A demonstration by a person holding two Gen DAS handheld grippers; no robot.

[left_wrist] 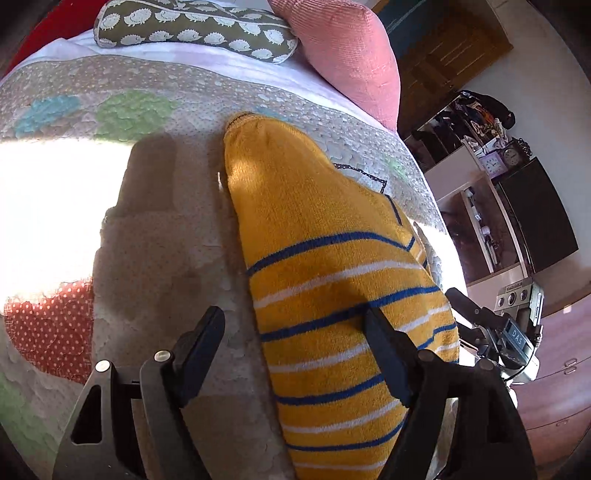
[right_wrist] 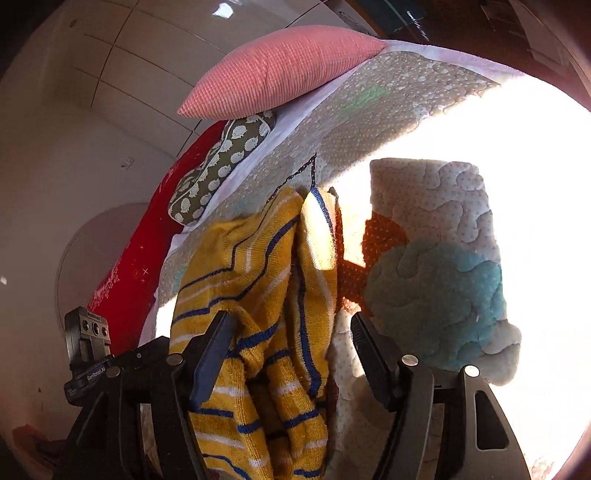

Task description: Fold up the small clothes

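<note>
The yellow striped sweater (left_wrist: pixel 332 258) lies on the quilted bed cover (left_wrist: pixel 155 236), one part draped long across it and, in the right wrist view, bunched in loose vertical folds (right_wrist: pixel 258 295). The left gripper (left_wrist: pixel 295 343) has its fingers spread wide; one finger rests on the knit, the other over bare quilt, so nothing is clamped, probably to press or straddle the fabric for a fold. The right gripper (right_wrist: pixel 291 350) is likewise spread, with the bunched knit between its fingers; contact cannot be confirmed. Strong sunlight washes out much of the quilt; the sweater's hem and lower edge are cut off; the pink pillow (left_wrist: pixel 347 55) and patterned cushion (left_wrist: pixel 192 29) lie well apart.
</note>
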